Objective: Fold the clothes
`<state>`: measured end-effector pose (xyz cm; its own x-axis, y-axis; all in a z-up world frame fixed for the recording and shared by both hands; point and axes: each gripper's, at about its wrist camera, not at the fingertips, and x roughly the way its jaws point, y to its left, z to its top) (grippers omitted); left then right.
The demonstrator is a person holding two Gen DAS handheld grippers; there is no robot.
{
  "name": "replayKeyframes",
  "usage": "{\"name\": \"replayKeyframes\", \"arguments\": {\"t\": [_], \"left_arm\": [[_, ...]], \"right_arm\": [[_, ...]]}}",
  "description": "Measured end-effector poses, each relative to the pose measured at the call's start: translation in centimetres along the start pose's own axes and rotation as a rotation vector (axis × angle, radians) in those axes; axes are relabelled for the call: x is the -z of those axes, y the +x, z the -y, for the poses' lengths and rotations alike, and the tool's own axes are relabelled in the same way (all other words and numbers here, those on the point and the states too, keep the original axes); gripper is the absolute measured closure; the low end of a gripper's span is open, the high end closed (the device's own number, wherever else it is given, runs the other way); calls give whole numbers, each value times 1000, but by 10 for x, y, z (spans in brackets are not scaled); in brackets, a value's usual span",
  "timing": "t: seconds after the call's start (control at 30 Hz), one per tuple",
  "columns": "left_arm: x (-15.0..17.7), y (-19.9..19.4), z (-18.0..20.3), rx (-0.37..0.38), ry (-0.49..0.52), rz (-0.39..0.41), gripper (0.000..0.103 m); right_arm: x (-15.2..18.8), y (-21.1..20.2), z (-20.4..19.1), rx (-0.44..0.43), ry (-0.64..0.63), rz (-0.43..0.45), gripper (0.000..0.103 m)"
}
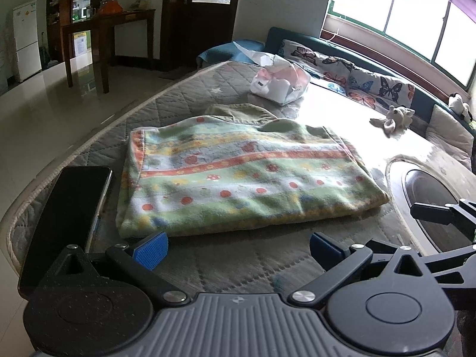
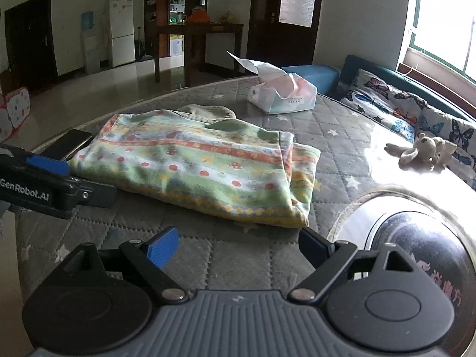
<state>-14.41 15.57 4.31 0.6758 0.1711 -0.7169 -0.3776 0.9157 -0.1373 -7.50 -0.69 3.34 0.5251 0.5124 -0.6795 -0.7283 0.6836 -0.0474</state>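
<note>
A folded green cloth with orange stripes and red mushroom dots [image 1: 238, 178] lies flat on the grey quilted mattress [image 1: 238, 267]. My left gripper [image 1: 238, 250] stands open just short of the cloth's near edge, with nothing between its blue pads. From the right wrist view the same cloth [image 2: 202, 166] lies ahead. My right gripper [image 2: 238, 248] is open near the cloth's front right corner and holds nothing. One finger of my left gripper [image 2: 47, 162] shows at the left edge of that view. An olive garment [image 1: 238, 110] peeks out behind the cloth.
A dark phone [image 1: 68, 217] lies left of the cloth near the mattress edge. A tissue pack [image 1: 279, 84] sits further back. A plush toy [image 1: 392, 117] and butterfly cushions [image 1: 372, 86] lie at the right. A round metal basin [image 2: 416, 238] sits close on the right.
</note>
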Motion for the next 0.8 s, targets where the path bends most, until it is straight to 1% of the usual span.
{"name": "replayKeyframes", "arguments": {"t": [0.33,0.8], "left_arm": [[7,-1,4,-5,18,-5,0],[12,0,9,-9,29,-16,0]], "right_arm": [[13,0,-5,-5,30,-2,12],[20,3,-10,4,56,8,12]]}}
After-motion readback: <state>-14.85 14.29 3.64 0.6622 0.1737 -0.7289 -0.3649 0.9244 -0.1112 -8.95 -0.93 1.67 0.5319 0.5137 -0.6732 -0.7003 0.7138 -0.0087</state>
